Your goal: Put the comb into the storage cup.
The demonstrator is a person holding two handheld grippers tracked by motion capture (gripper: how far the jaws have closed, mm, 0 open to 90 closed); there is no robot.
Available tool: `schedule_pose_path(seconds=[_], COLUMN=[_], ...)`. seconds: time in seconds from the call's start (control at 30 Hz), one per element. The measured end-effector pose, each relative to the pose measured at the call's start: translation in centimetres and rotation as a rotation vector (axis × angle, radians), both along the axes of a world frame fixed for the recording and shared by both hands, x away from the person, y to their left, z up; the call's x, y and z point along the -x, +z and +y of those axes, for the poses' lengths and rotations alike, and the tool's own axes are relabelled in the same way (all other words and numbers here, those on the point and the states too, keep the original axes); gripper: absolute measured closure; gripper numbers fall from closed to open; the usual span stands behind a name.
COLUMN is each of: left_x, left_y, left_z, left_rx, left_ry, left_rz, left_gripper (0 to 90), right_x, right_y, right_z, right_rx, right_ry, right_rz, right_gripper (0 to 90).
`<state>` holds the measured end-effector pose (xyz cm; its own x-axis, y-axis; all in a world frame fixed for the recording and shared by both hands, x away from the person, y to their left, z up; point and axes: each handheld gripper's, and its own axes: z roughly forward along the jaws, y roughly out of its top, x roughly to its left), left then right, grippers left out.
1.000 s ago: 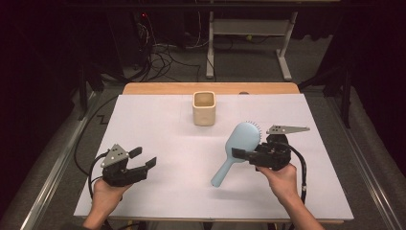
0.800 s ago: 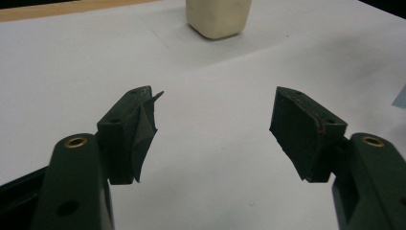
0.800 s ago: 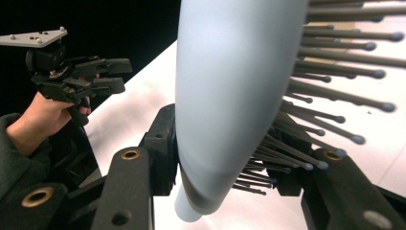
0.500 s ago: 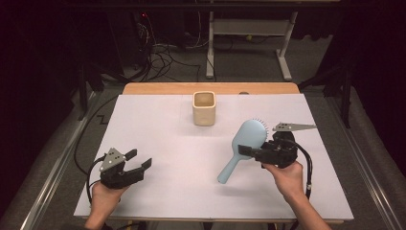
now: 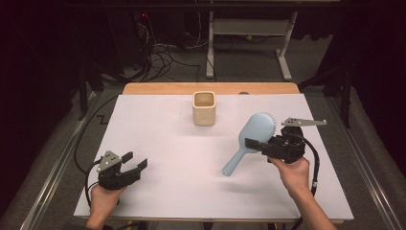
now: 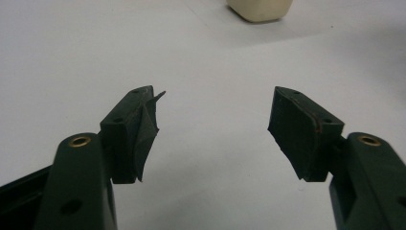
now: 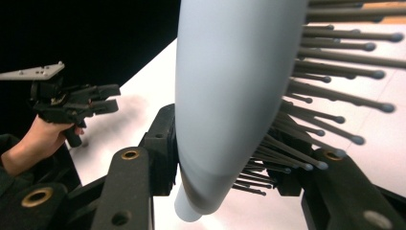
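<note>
A light blue hairbrush (image 5: 258, 128) hangs tilted above the white table, head up and handle (image 5: 232, 165) pointing down toward the left. My right gripper (image 5: 253, 143) is shut on it near the neck. In the right gripper view the brush (image 7: 230, 96) stands between the jaws, bristles to the right. My left gripper (image 5: 135, 161) rests low at the front left, open with nothing between its fingers. In the left gripper view its jaws stand wide apart over bare table (image 6: 210, 72). A cream cup (image 5: 204, 109) stands upright at the back middle.
The white sheet (image 5: 167, 143) covers the table, and a wooden strip (image 5: 158, 88) shows along the far edge. Cables (image 5: 163, 57) and a metal stand (image 5: 249, 33) lie on the floor beyond. The cup's base (image 6: 260, 9) shows at the top of the left gripper view.
The right gripper has shifted a little to the right with the brush still in it. The left gripper has sunk slightly toward the table's front edge, still open.
</note>
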<state>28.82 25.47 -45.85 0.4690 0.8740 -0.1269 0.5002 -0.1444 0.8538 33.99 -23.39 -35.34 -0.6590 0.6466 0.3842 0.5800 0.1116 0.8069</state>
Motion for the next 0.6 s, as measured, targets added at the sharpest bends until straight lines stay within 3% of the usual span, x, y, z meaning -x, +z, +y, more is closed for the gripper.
schedule_pose_path(seconds=[0.6], left_x=[0.1], left_y=[-0.3], left_z=[-0.1], left_rx=[-0.003], left_ry=[0.008], left_rz=[0.005], left_gripper=[34.3], right_x=[-2.7], right_y=[1.8], right_z=[0.4], right_rx=[0.039], right_ry=[-0.057], right_rz=[-0.018], right_gripper=[53.7])
